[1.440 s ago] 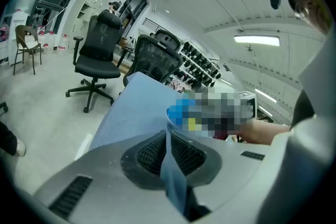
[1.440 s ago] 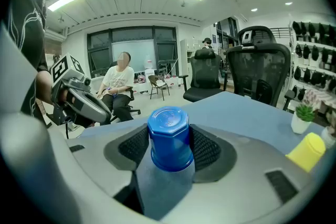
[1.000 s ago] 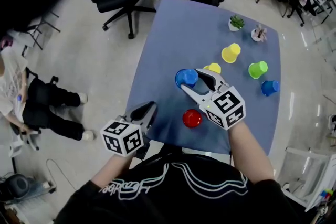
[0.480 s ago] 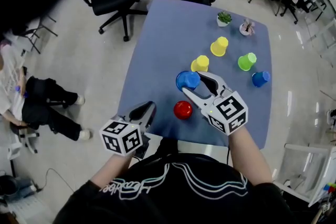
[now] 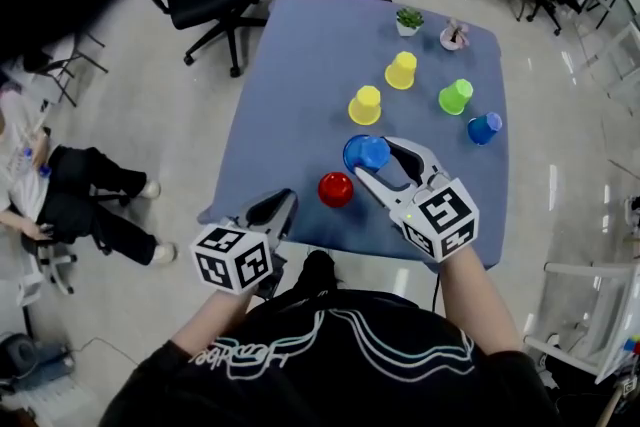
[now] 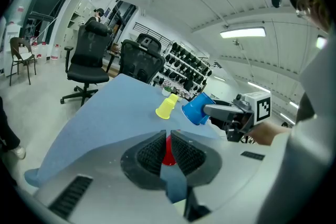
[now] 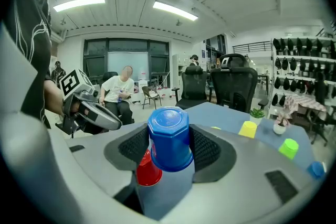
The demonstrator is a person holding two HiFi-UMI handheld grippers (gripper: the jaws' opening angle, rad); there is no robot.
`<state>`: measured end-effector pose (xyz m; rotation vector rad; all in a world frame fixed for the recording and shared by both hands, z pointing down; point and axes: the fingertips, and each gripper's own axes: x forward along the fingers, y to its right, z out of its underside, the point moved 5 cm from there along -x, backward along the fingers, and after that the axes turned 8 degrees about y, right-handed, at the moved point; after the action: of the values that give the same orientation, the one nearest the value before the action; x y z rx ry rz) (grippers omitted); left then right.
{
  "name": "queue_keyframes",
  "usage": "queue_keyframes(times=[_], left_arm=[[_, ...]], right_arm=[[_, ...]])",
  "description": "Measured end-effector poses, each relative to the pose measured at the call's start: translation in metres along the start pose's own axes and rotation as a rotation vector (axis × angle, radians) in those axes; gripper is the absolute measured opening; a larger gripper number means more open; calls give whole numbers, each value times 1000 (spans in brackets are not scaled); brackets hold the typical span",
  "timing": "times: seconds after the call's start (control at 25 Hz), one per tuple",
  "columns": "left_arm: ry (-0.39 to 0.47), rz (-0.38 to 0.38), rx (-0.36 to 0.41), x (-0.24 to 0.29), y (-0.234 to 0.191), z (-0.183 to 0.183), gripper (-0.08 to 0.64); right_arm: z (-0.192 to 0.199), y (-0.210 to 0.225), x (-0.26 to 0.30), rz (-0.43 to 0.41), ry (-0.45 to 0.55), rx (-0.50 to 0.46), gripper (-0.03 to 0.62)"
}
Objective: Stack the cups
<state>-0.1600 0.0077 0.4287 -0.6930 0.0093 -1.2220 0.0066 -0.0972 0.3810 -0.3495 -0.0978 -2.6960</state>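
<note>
The left gripper (image 5: 284,205) hangs at the near edge of the blue counter (image 5: 300,85). Its jaws are drawn close with only a slit between them and hold nothing. It points up the counter at the red cup (image 5: 335,188), which shows through that slit in the left gripper view.

The red cup stands mouth down near the front edge, between the two grippers and touched by neither. Just to its right and a little farther up the counter, the right gripper (image 5: 378,160) clamps the blue cup (image 5: 364,153) by its sides. This cup is also inverted, tilted so its flat base faces up and away from the person and its long axis runs roughly along the jaws.

In the right gripper view the red cup sits below and to the left of the blue one. The carried cup is therefore near its likely target but not over it. The stacking move appears to call for a short carry leftward and toward the person, then a levelling of the mouth.

Farther right and up the counter wait a yellow cup (image 5: 365,104), a second yellow cup (image 5: 401,70), a green cup (image 5: 455,96) and a second blue cup (image 5: 483,128), all well apart.

A second earlier the blue cup sat hard against the nearer yellow cup, with the red cup almost straight in front of it. Now a clear gap separates it from the yellow cup and it is much closer to the red one. The red cup keeps its place among the other cups.
</note>
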Motion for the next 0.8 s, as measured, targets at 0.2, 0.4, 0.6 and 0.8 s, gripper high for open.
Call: queue_keyframes(times=[0.2, 0.4, 0.6, 0.8], left_arm=[[-10, 7, 3, -4, 13, 9, 48], [-14, 7, 0, -6, 19, 18, 48], [-19, 4, -10, -4, 18, 26, 48], [-22, -4, -26, -2, 12, 38, 48]], right_arm=[[9, -2, -21, 18, -3, 14, 256], [23, -5, -33, 29, -17, 27, 256], [42, -8, -40, 35, -43, 52, 256], [64, -11, -40, 33, -69, 75, 256]])
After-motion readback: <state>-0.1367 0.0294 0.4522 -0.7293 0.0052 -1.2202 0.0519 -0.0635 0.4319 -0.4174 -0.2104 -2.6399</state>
